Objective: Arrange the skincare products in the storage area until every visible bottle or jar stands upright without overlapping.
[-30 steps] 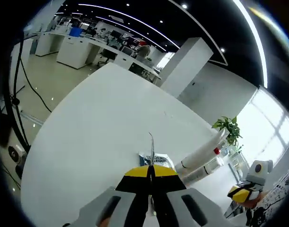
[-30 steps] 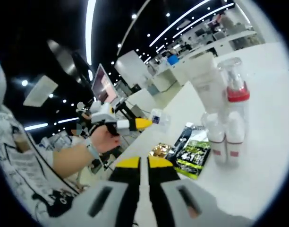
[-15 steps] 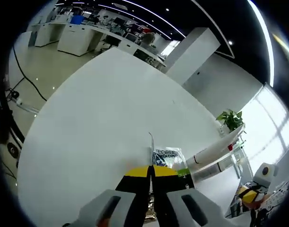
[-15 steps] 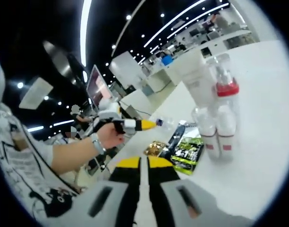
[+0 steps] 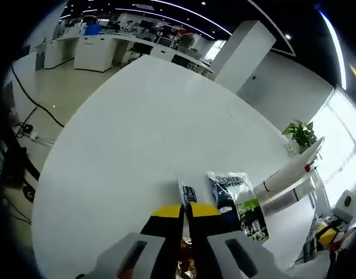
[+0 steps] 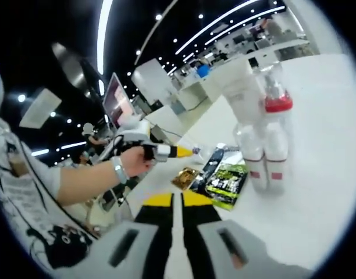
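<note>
In the left gripper view, the left gripper [image 5: 185, 210] has its yellow-tipped jaws pressed together on the near edge of a small clear sachet [image 5: 188, 193], held just above the white bench [image 5: 125, 145]. Under the jaws lies a gold packet [image 5: 184, 268], only partly visible. Just right of the sachet, a green-and-black sachet [image 5: 239, 197] lies flat on the bench. Beyond it, toward the right edge, a white tube [image 5: 288, 173] and a clear bottle [image 5: 288, 195] appear; they look tilted, but the camera's roll makes their stance hard to judge here. A potted plant [image 5: 302, 133] sits farther back, against the office wall.

In the right gripper view, the right gripper [image 6: 182, 200] hovers above the bench [image 6: 317, 192] with its jaws closed and nothing between them. Ahead, the gold packet [image 6: 184, 178] and green sachet [image 6: 223, 182] lie side by side. Left of them, a hand [image 6: 133, 162] carries the left gripper [image 6: 187, 152], its tip on the clear sachet [image 6: 202, 154]. To the right, two small white bottles [image 6: 262, 157] stand upright, touching, with the clear red-collared bottle [image 6: 275, 99] and white tube [image 6: 243, 87] upright just behind them.
</note>
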